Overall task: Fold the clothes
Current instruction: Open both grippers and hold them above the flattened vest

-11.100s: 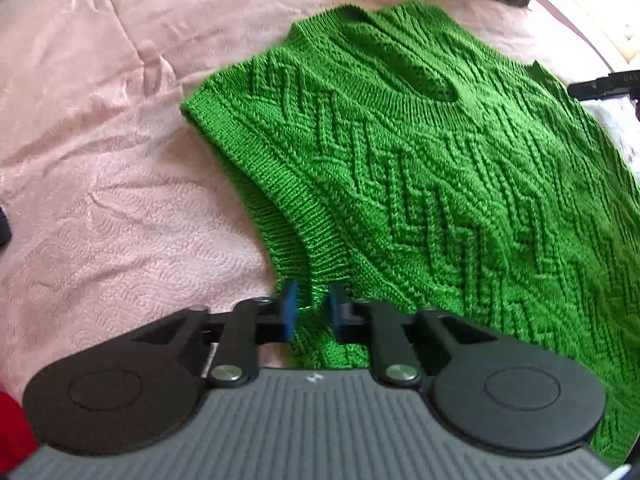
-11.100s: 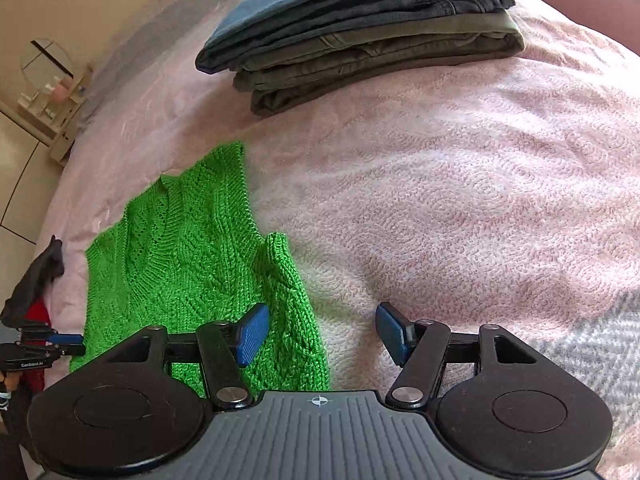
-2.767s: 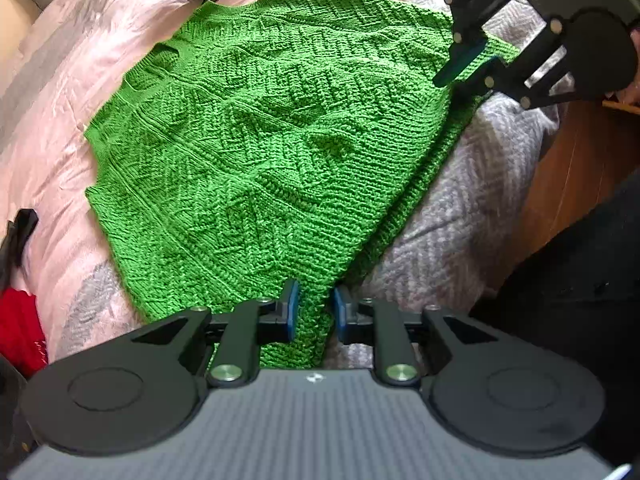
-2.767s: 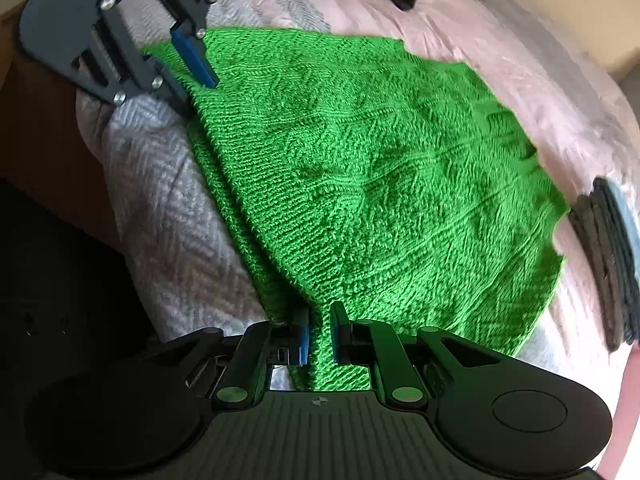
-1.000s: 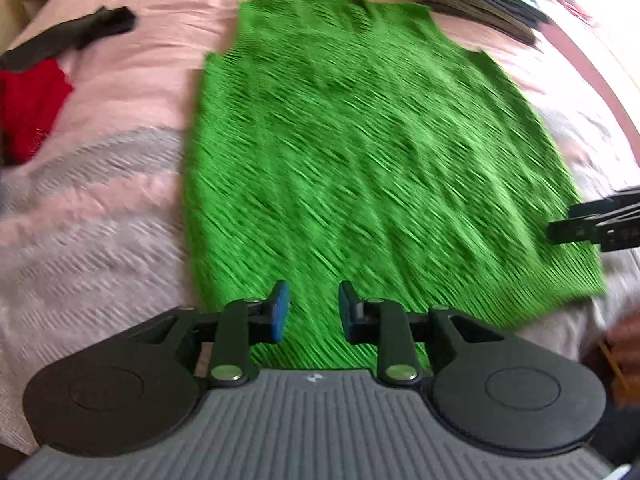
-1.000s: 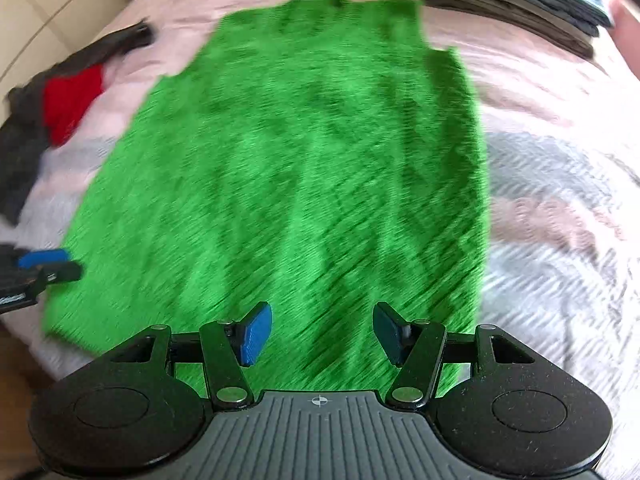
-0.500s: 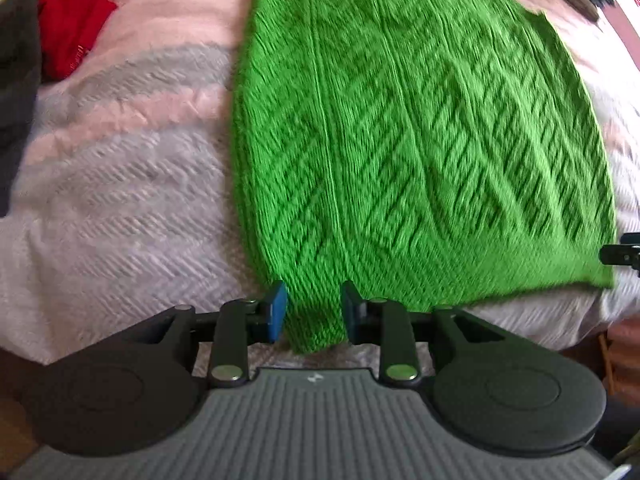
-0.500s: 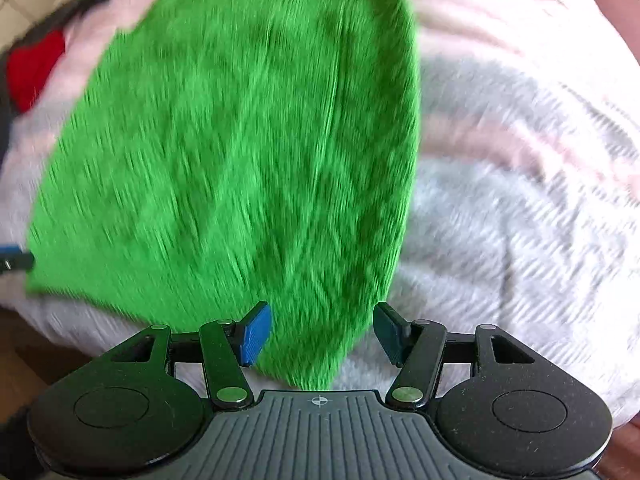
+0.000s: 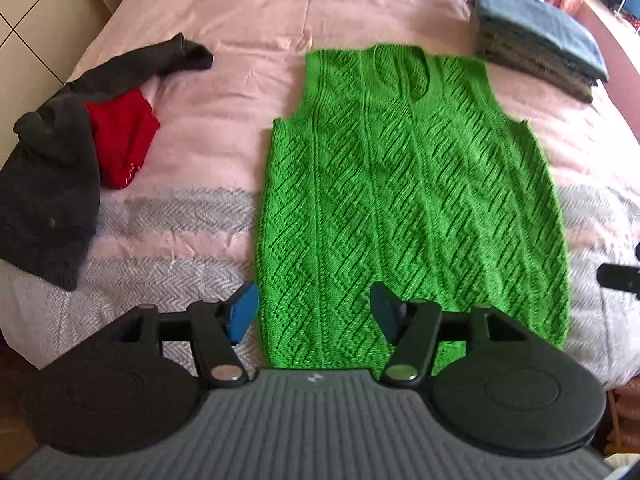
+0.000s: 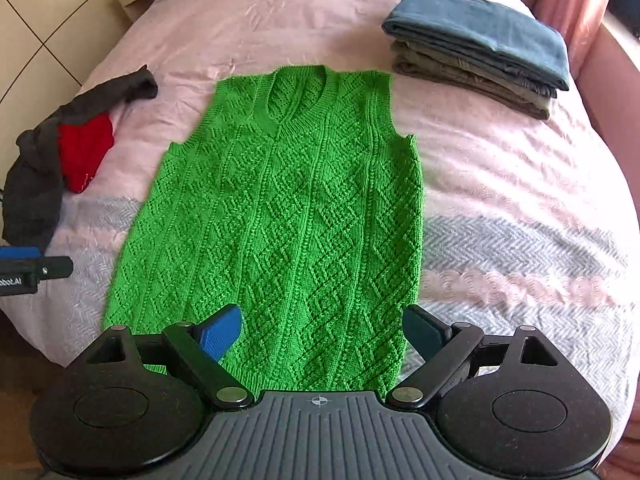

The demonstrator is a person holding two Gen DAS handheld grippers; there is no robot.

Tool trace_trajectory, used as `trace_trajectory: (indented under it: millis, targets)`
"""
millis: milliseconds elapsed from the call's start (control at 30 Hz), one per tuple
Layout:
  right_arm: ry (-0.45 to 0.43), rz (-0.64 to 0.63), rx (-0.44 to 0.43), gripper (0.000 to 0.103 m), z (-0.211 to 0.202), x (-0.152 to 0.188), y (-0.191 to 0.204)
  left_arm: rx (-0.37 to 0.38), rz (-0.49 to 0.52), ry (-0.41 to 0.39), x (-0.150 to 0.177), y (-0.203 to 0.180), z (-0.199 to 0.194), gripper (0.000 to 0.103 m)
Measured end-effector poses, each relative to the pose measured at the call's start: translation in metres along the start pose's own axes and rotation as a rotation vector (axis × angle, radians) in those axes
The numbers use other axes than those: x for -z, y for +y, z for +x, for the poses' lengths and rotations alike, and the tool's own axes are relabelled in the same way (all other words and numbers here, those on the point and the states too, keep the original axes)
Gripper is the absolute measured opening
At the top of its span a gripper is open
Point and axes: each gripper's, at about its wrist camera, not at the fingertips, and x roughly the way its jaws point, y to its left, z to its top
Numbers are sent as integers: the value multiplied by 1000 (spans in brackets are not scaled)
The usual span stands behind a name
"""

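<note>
A green knitted sleeveless vest [image 9: 412, 200] [image 10: 288, 216] lies flat and spread out on the bed, its neckline at the far end and its hem at the near edge. My left gripper [image 9: 314, 312] hovers open above the hem's left corner, holding nothing. Over the hem's right part my right gripper [image 10: 320, 328] is also open and empty. The left gripper's tip [image 10: 24, 268] shows at the left edge of the right wrist view, and the right gripper's tip [image 9: 620, 276] at the right edge of the left wrist view.
A stack of folded blue and olive clothes [image 9: 540, 36] [image 10: 480, 48] sits at the far right of the pink and grey bedspread [image 9: 180, 216]. A dark grey garment [image 9: 48, 184] and a red one [image 9: 120, 140] lie crumpled at the left. A cream wall with cabinets is at the far left.
Both grippers let go of the vest's hem, opened wide and drew back and up. The vest now lies flat, spread lengthwise on the bed.
</note>
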Motion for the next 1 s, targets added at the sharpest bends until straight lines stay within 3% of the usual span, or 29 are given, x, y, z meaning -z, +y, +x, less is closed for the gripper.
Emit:
trace_trajectory:
  millis: [1000]
  targets:
    - [113,-38,-26,90,-13,58,13,27,115,78,61,-30,-21,63]
